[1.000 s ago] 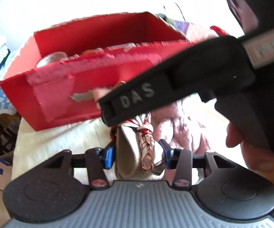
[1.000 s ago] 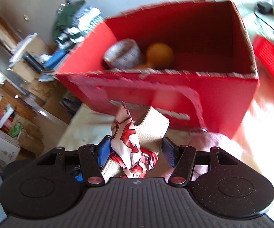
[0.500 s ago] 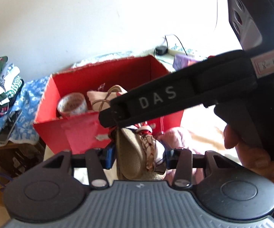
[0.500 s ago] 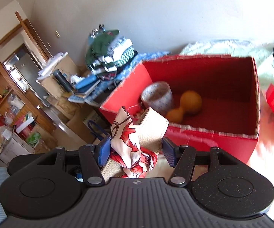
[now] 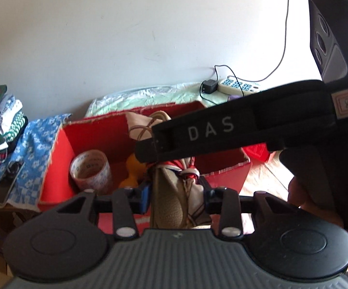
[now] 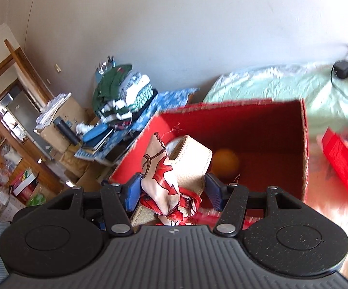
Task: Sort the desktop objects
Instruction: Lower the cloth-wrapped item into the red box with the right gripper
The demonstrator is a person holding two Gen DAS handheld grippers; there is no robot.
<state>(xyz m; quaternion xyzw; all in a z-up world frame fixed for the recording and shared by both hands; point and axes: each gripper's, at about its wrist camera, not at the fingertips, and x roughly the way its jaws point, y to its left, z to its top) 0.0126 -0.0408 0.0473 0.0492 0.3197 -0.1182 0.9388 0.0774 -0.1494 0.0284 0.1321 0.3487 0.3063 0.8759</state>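
Blue pads on both grippers pinch the same thing: a beige strap (image 6: 190,163) with a red-and-white scarf (image 6: 164,180) knotted round it. The right gripper (image 6: 171,190) clamps it at the scarf end, the left gripper (image 5: 175,197) at the other end, so the floppy piece hangs between two holds rather than dangling from one; that seems the reason for the double grip. In the left view the right tool's black body crosses just above the strap. Beyond the fingers sits the red box (image 6: 304,149), open at the top, and the strap is held over its near edge, above the inside, not yet let go. I judge it is meant to drop there. Already in the box lie a tape roll (image 5: 89,168) by the left wall and an orange ball (image 6: 225,161) on the floor.
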